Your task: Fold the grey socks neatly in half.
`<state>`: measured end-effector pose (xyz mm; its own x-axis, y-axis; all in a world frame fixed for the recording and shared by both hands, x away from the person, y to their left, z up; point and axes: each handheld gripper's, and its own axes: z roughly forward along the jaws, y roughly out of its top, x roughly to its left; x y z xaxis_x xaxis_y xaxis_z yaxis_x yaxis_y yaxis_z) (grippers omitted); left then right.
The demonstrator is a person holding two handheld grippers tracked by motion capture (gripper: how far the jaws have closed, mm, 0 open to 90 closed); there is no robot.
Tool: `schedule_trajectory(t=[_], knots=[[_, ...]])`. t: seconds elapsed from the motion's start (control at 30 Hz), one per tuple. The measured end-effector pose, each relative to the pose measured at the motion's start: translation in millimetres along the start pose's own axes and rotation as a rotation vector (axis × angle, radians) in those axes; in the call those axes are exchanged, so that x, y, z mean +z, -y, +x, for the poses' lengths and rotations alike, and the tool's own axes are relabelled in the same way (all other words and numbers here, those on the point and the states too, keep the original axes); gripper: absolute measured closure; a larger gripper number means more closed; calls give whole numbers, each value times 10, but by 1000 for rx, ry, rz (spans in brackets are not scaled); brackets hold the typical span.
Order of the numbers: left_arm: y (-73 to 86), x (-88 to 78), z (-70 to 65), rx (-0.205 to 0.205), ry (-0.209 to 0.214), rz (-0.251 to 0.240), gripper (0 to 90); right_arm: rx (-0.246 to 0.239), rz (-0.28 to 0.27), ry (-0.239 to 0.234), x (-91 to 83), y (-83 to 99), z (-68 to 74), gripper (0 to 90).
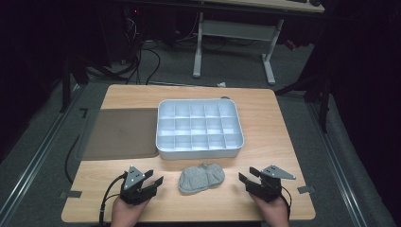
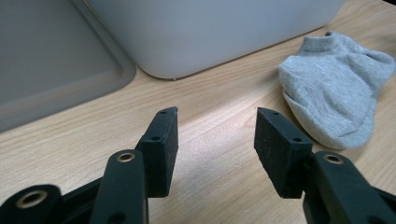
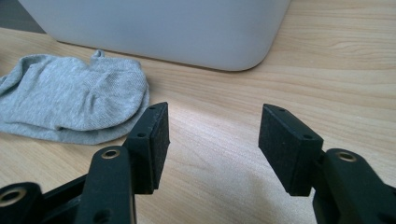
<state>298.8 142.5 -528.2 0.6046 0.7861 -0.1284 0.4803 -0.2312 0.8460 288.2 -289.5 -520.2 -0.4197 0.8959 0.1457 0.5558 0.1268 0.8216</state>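
A pair of grey ankle socks (image 1: 201, 178) lies flat on the wooden table between my two grippers, just in front of a white compartment box (image 1: 199, 127). My left gripper (image 1: 156, 178) rests near the front edge, left of the socks, open and empty. In the left gripper view the socks (image 2: 335, 88) lie to the right, beyond the left gripper (image 2: 216, 127). My right gripper (image 1: 248, 176) sits right of the socks, open and empty. The right gripper view has the socks (image 3: 74, 98) at the left, past the right gripper (image 3: 214, 125).
A grey lid or mat (image 1: 120, 134) lies left of the box. The box wall (image 2: 210, 32) stands close ahead in both gripper views. The wooden table (image 1: 279, 142) has bare room to the right. Desk legs and cables sit on the floor beyond.
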Motion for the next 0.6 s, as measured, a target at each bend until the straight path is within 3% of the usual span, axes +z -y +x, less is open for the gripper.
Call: schedule_trajectory(t=[0.47, 0.6], knots=[[-14, 30, -138, 28, 40, 7, 496, 8, 3, -33, -3, -16, 53, 462], [-21, 68, -202, 22, 61, 14, 484, -3, 16, -65, 35, -38, 95, 463]])
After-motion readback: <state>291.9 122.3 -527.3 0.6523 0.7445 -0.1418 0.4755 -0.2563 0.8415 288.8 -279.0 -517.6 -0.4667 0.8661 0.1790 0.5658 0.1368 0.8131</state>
